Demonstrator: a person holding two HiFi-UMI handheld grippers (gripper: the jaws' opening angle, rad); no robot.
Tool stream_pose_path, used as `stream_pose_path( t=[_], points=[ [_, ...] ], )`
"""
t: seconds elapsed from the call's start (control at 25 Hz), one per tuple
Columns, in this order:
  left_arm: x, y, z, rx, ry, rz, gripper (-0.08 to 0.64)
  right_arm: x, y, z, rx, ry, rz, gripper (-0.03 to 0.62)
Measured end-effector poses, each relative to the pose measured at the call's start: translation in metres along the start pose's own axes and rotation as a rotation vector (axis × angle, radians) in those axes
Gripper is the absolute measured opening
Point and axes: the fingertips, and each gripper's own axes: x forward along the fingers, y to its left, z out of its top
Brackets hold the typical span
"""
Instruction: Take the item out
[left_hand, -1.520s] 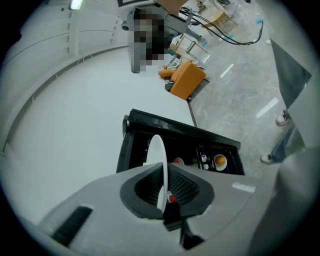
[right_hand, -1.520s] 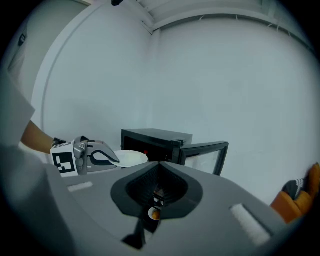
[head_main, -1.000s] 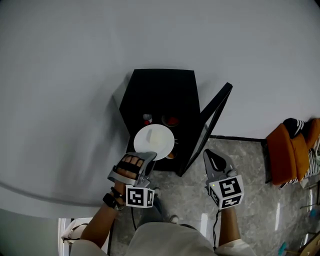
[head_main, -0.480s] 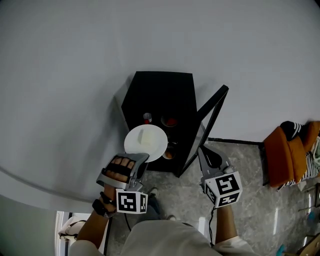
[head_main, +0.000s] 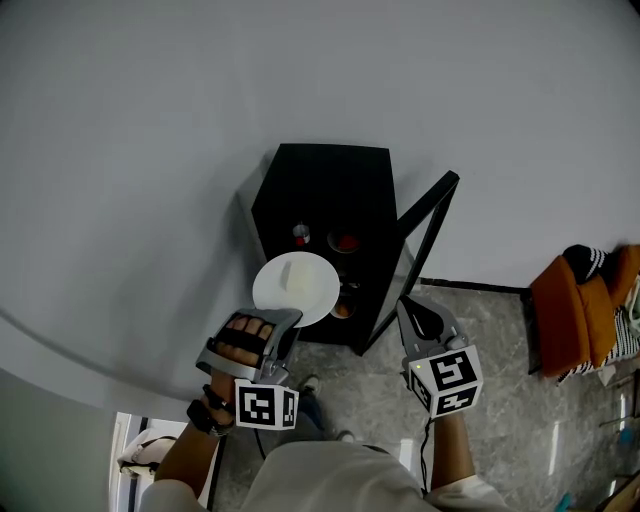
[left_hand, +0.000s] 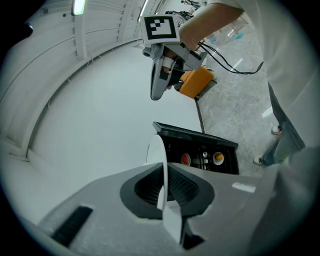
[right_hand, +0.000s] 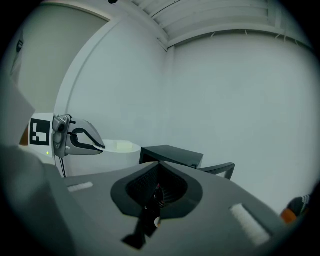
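The plate (head_main: 296, 288) is already out of the black cabinet (head_main: 325, 190). It hangs in the air just in front of the open shelves, roughly level, with a pale block (head_main: 300, 272) lying on it. The left gripper (head_main: 288, 318) is clamped on the plate's near rim; from its own view the rim runs edge-on between the closed jaws. The right gripper (head_main: 408, 306) waits beside the open door (head_main: 425, 235), touching nothing, its jaws together and empty.

So the main step looks done: the item is clear of the cabinet. What I would judge left is carrying it off and setting it down somewhere, though no landing place shows here, and perhaps swinging the door shut with the free gripper. Small dishes (head_main: 343, 241) with red and orange contents remain on the shelves; whether those count as part of the job I cannot tell.
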Motion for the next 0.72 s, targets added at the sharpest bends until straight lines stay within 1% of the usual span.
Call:
stream_pose_path(
  t=[0.24, 0.48, 0.72],
  points=[
    [0.013, 0.003, -0.006, 0.009, -0.001, -0.002, 0.018, 0.009, -0.008, 0.001, 0.016, 0.008, -0.003, 0.006],
    [-0.005, 0.000, -0.004, 0.000, -0.003, 0.005, 0.018, -0.003, 0.003, -0.003, 0.017, 0.003, -0.009, 0.006],
    [0.011, 0.007, -0.006, -0.004, -0.005, -0.002, 0.019, 0.011, -0.007, -0.001, 0.019, 0.011, -0.006, 0.006]
  ],
)
